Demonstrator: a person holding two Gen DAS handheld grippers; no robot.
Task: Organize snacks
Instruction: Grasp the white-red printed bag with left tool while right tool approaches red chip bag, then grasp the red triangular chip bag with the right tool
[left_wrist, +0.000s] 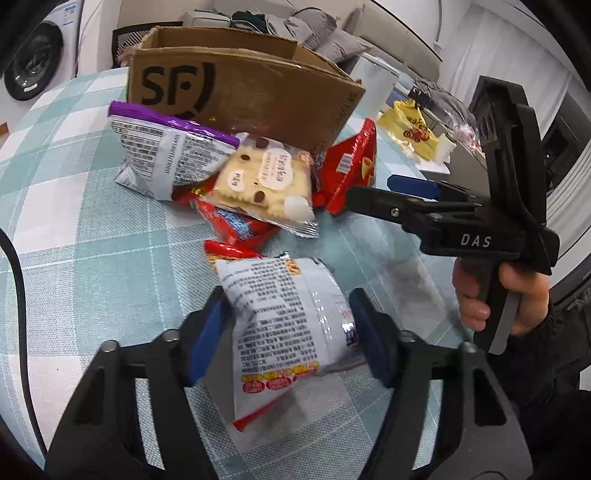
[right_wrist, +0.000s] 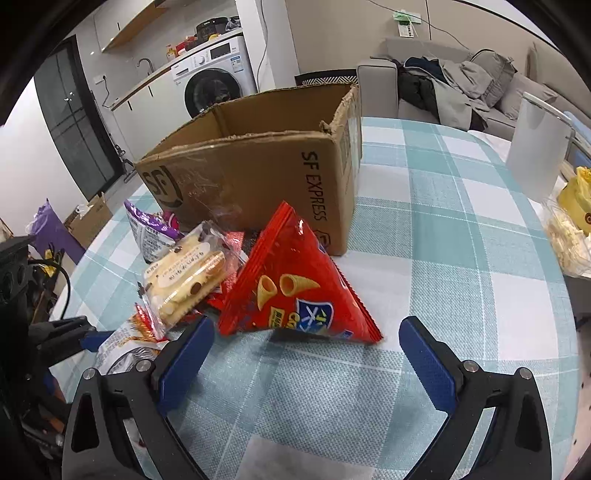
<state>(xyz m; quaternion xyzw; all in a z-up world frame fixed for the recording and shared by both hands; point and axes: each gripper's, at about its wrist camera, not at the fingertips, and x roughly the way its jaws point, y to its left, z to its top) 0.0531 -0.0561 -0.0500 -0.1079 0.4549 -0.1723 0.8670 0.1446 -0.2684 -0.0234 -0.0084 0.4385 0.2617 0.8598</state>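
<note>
left wrist: left gripper (left_wrist: 286, 332) pinches the silver-white snack bag (left_wrist: 288, 325), bottom end hidden by fingers; cardboard box (left_wrist: 240, 99) behind.
right wrist: right gripper (right_wrist: 306, 358) spread wide, nothing held; red cone-snack bag (right_wrist: 295, 291) just ahead, cookie pack (right_wrist: 184, 280) partly covering others.

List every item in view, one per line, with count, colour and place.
cardboard box: 1, brown, open top, behind the snack pile
white printed packet: 1, white with red trim, between the left tongs' pads
purple-topped packet: 1, silver and purple, left of the pile, by the box
biscuit pack: 1, clear with cream biscuits, on top of the pile
red cone-snack bag: 1, red, ahead of the right tongs
tablecloth: 1, teal and white check, under everything
yellow bag: 1, yellow, right of the box
washing machine: 1, white, background
left tongs: 1, black with blue pads
right tongs: 1, black with blue pads, open
hand: 1, gripping the right tongs' handle
</note>
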